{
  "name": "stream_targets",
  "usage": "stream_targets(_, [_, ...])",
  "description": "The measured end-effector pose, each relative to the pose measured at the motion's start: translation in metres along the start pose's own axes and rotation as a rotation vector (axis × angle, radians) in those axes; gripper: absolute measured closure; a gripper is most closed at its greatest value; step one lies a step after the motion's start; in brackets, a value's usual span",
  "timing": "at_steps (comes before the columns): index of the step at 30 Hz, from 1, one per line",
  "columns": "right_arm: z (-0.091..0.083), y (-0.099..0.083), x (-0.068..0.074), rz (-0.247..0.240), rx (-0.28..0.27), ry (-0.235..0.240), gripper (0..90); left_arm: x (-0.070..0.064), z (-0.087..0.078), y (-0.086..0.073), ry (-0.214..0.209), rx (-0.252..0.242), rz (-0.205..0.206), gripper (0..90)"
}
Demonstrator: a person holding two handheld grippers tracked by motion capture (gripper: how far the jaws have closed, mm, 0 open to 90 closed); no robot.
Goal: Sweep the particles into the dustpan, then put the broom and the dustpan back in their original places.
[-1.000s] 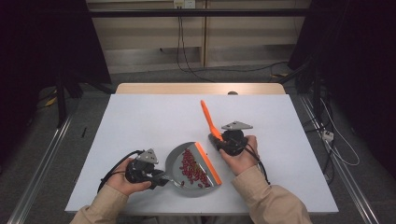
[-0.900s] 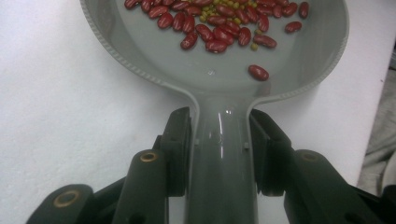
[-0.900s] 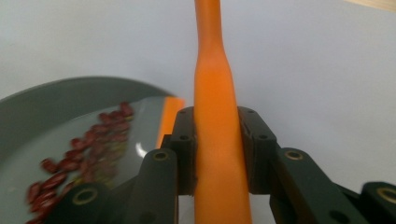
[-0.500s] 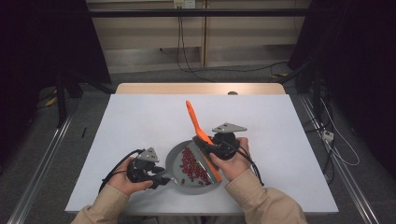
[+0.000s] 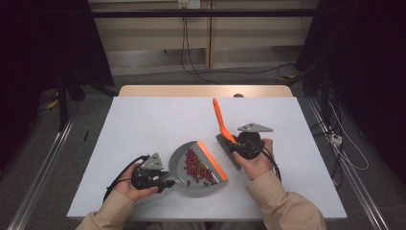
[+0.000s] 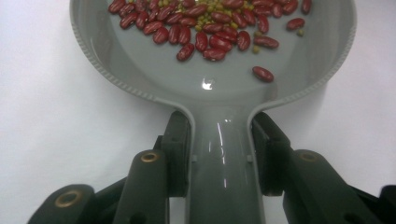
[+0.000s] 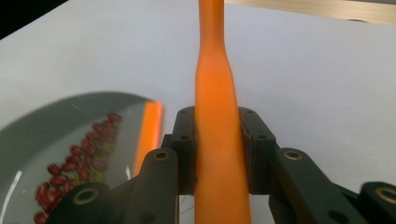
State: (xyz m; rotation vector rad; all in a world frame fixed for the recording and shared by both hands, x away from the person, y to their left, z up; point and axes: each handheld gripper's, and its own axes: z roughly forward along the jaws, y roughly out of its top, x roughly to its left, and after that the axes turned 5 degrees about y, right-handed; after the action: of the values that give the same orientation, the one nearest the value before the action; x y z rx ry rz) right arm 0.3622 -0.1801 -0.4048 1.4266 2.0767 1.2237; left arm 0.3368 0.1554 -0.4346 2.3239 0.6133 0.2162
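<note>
A grey dustpan [image 5: 184,184] with an orange front lip [image 5: 212,160] lies near the table's front edge. It holds several red beans [image 5: 195,164] and some small green ones. My left gripper [image 5: 165,181] is shut on the dustpan's handle [image 6: 223,158], one jaw on each side, with the beans [image 6: 210,32] just ahead. Just right of the lip, my right gripper [image 5: 235,143] is shut on the orange handle of a brush [image 5: 221,120], which slants up and away. In the right gripper view the handle [image 7: 215,116] fills the gap between the jaws and the dustpan [image 7: 51,116] is at lower left.
The white table top [image 5: 158,124] stretches bare behind and to both sides of the dustpan. A wooden strip [image 5: 201,91] runs along its far edge. Cables trail from both grippers toward the person's sleeves.
Half a second ago the brush leaned over the dustpan; my right gripper has since swung it back to the right, off the lip. The dustpan and left gripper have hardly moved.
</note>
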Motion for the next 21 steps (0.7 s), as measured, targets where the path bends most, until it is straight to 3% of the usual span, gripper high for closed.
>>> stream_targets(3, [-0.005,0.000,-0.009,0.011,-0.013,-0.014,71.1,0.004,-0.005,-0.002,0.036,-0.062,-0.018,63.2])
stream_targets(4, [-0.007,0.000,-0.012,0.006,-0.017,-0.026,71.1,0.006,-0.007,-0.002,0.020,-0.073,-0.027,63.2])
stream_targets(5, [-0.008,0.000,-0.015,0.012,-0.019,-0.033,71.1,0.008,-0.009,-0.003,0.043,-0.088,-0.033,63.2])
stream_targets(11, [-0.013,-0.001,-0.030,0.025,-0.029,-0.059,71.1,0.021,-0.017,-0.006,0.110,-0.126,-0.112,63.0])
stream_targets(13, [-0.015,-0.002,-0.035,0.024,-0.028,-0.076,71.0,0.028,-0.019,-0.008,0.145,-0.116,-0.136,63.0])
stream_targets(17, [-0.019,-0.003,-0.047,0.003,-0.018,-0.134,71.0,0.042,-0.021,-0.014,0.222,-0.110,-0.215,63.0])
stream_targets(19, [-0.021,-0.005,-0.055,0.015,-0.013,-0.152,71.0,0.050,-0.022,-0.017,0.259,-0.099,-0.261,62.9])
stream_targets(21, [-0.025,-0.005,-0.062,-0.017,0.002,-0.200,71.0,0.056,-0.023,-0.020,0.310,-0.084,-0.299,62.9])
